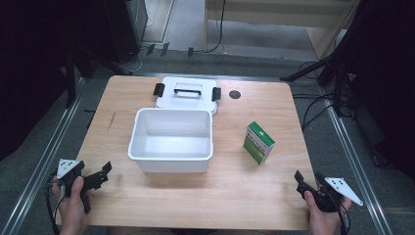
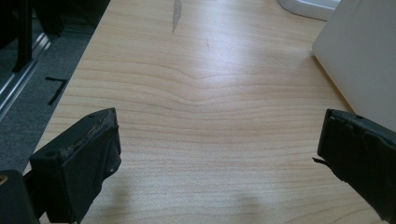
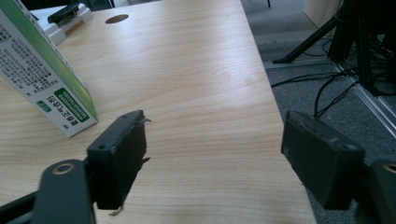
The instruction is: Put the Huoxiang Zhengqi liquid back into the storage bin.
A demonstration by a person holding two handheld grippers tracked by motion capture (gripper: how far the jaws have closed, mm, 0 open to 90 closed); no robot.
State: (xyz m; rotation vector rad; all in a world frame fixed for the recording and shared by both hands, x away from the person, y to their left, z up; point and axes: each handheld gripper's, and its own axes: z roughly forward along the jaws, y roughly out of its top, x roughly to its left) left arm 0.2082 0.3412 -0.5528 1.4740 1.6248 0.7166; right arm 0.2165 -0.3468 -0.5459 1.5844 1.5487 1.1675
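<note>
While the white tub [image 1: 171,139] sat open and empty at the middle of the wooden worktop [image 1: 147,205], its lid [image 1: 187,95] lay flat just behind it, touching its far rim, and a green-and-white carton [image 1: 259,142] stood upright to its right, apart from it. The left tongs [image 1: 93,174] hung released over the near left corner. The right tongs [image 1: 308,179], likewise spread and empty, hung over the near right corner.

Probably a lab: wooden table [image 1: 254,196] inside metal rails [image 1: 41,161], tripod legs [image 1: 313,68], floor cables [image 1: 313,110].
</note>
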